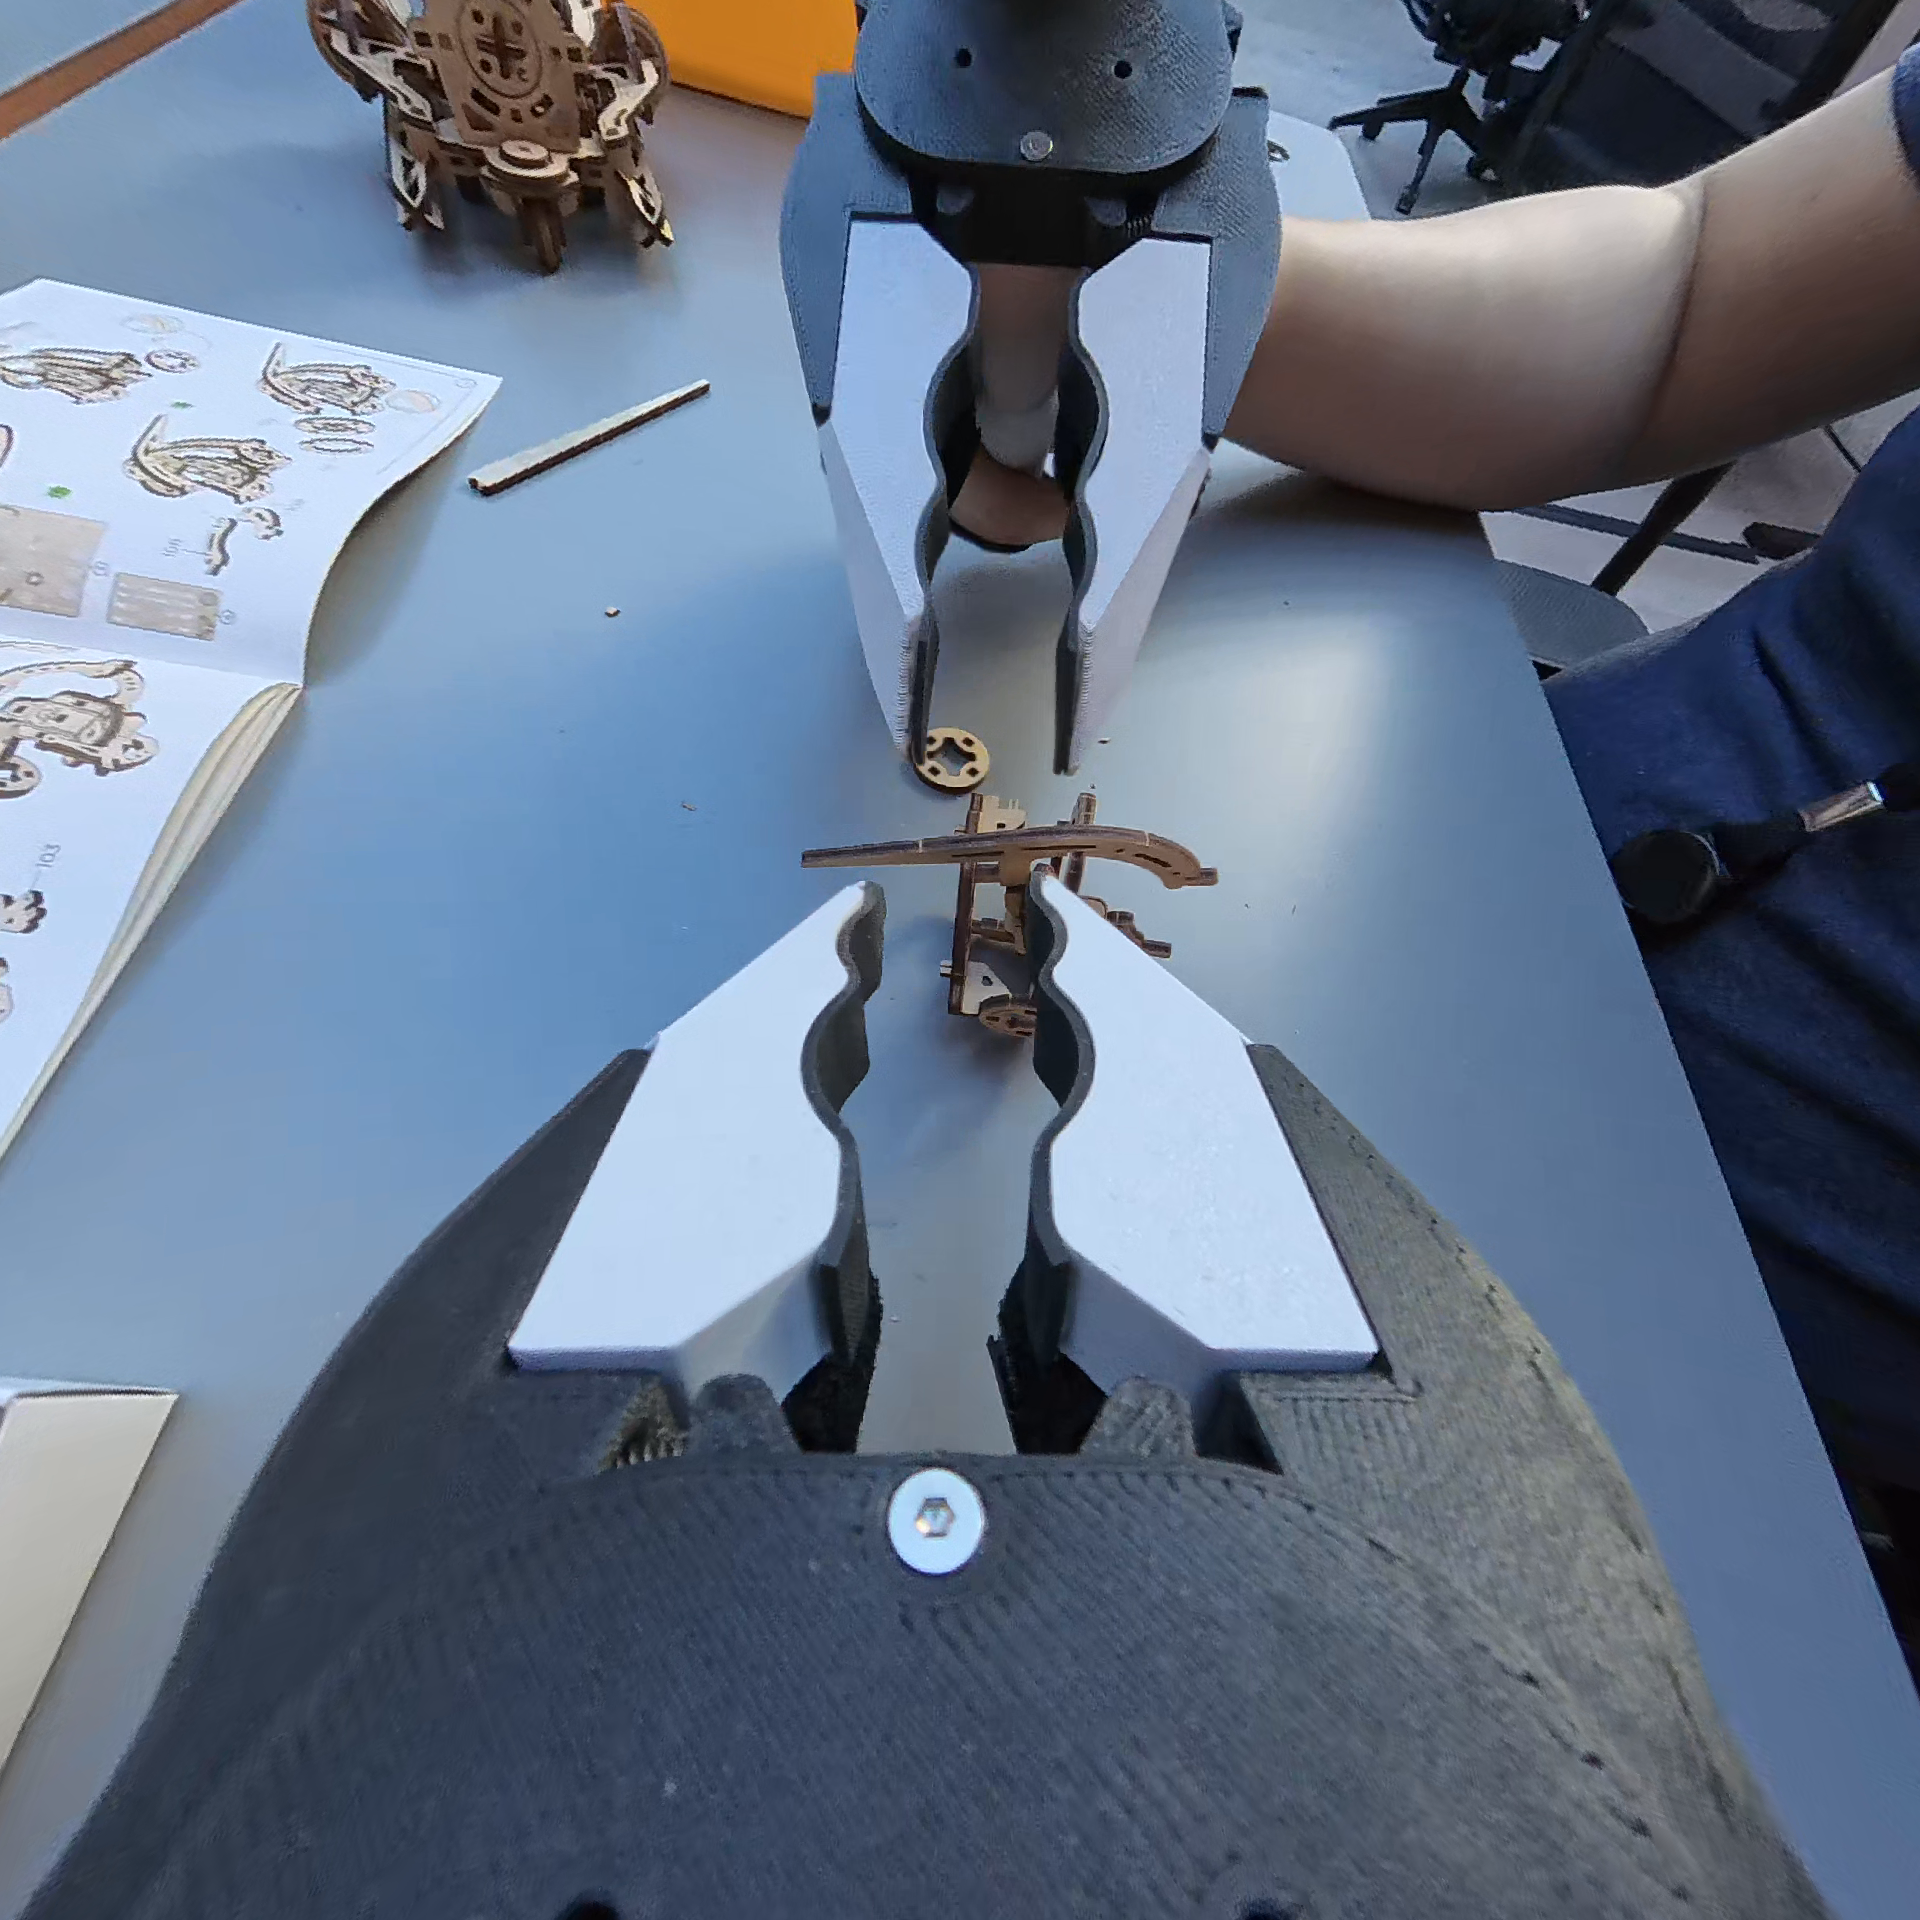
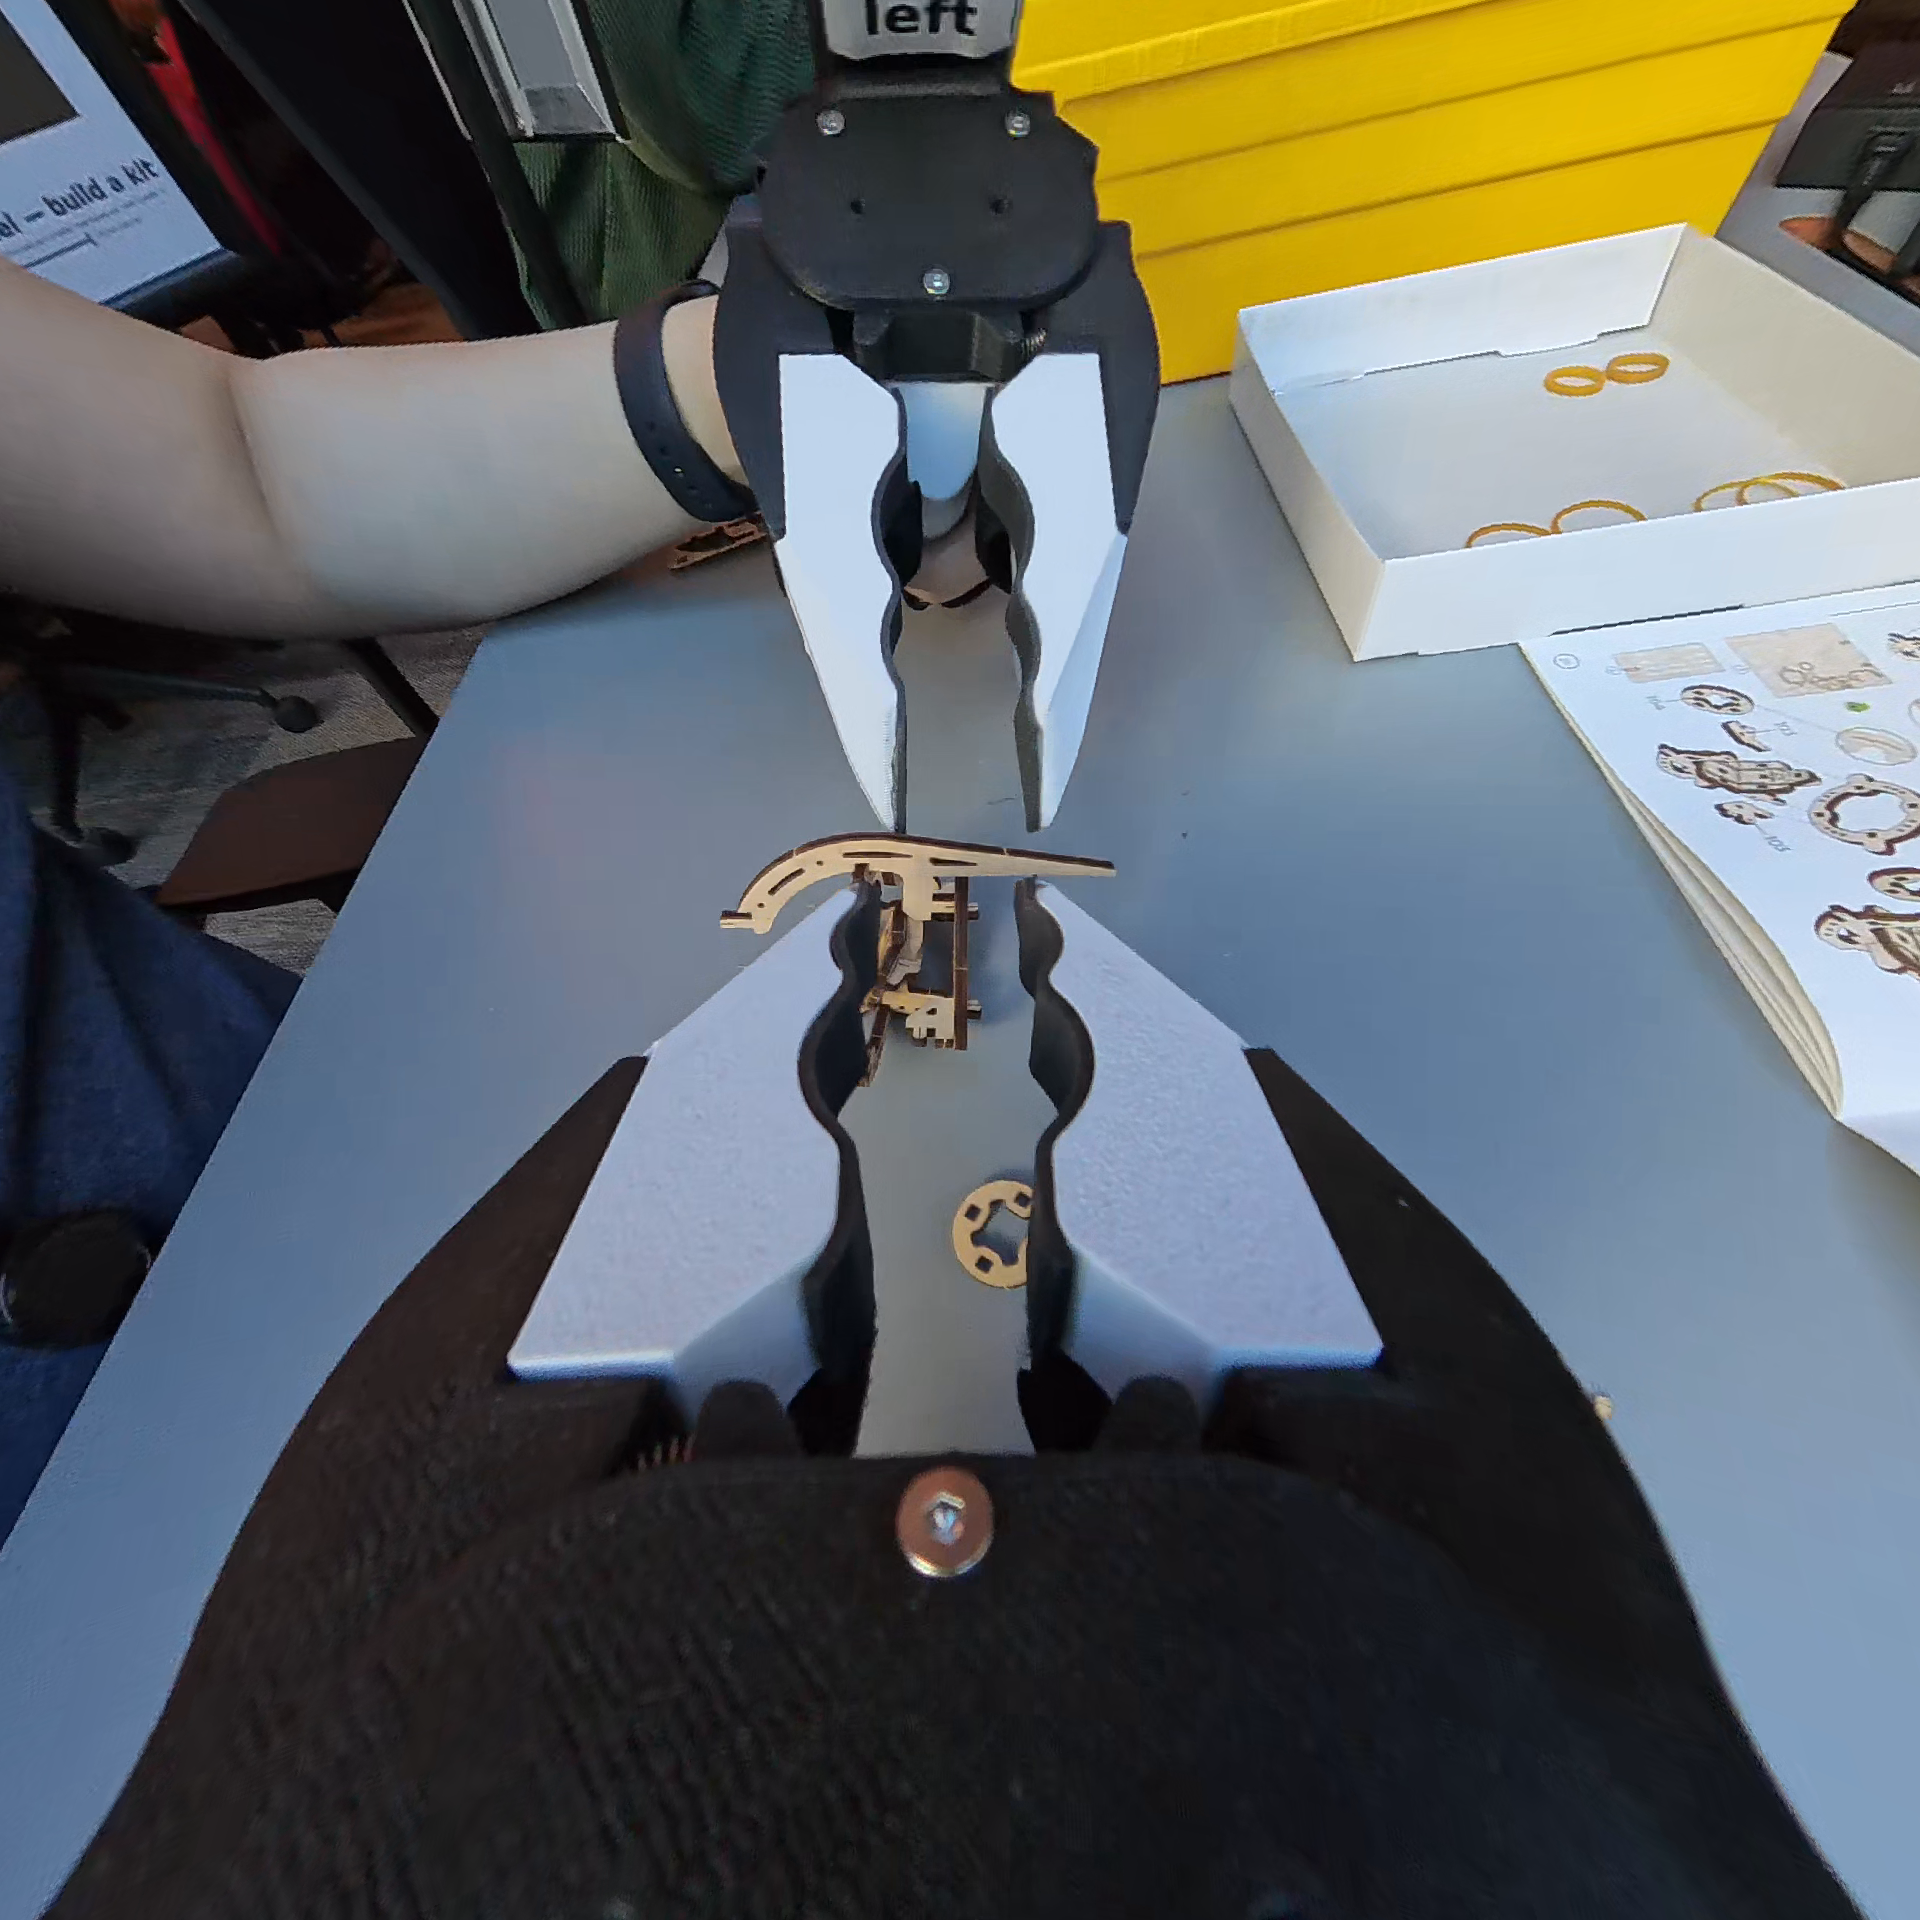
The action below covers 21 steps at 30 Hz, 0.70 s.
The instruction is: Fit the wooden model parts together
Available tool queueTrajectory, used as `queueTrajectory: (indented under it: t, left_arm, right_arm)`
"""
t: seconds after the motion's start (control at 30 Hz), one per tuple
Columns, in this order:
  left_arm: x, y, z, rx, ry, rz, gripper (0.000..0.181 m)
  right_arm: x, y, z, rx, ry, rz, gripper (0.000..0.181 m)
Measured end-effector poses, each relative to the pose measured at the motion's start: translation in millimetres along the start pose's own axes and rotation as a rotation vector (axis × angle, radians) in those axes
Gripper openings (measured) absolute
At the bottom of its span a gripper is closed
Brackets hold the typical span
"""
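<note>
Label [image 2: 920,19] atop left tongs [image 1: 956,914], printed booklet [image 1: 156,499]

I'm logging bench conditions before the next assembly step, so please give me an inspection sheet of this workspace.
Surface: grey table, a few wood crumbs.
Job's things: small wooden sub-assembly standing between the two grippers; round wooden disc flat on the table by the right gripper's tips.
Clutter: open instruction booklet, loose wooden strip, finished wooden model, white box with yellow rubber bands.
Grippers: left gripper open; right gripper open; neither holds anything.
Cables: nothing seen.
Surroundings: yellow boxes, office chairs, person's forearms.
</note>
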State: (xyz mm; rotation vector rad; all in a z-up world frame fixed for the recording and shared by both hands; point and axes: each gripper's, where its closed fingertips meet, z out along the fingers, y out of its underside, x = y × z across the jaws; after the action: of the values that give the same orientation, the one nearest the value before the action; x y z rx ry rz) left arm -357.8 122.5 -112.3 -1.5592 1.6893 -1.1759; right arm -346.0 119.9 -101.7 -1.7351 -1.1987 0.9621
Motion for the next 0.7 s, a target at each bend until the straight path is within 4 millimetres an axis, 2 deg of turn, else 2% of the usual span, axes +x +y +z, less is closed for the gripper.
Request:
queueTrajectory:
  t: [0.27, 0.43, 0.7]
  left_arm:
    - [-0.1, 2.3, 0.0, 0.066, 0.085, -0.071, 0.02]
    - [1.7, 3.3, 0.5, 0.051, 0.085, -0.042, 0.019]
    - [6.2, 3.1, 8.3, 0.035, 0.101, -0.011, 0.021]
  right_arm:
    - [4.8, 6.0, 6.7, 0.022, -0.018, 0.016, 0.025]
    - [3.4, 4.5, 6.0, 0.038, -0.03, 0.006, 0.025]
    - [-0.3, 13.2, 13.3, -0.034, -0.028, -0.025, 0.025]
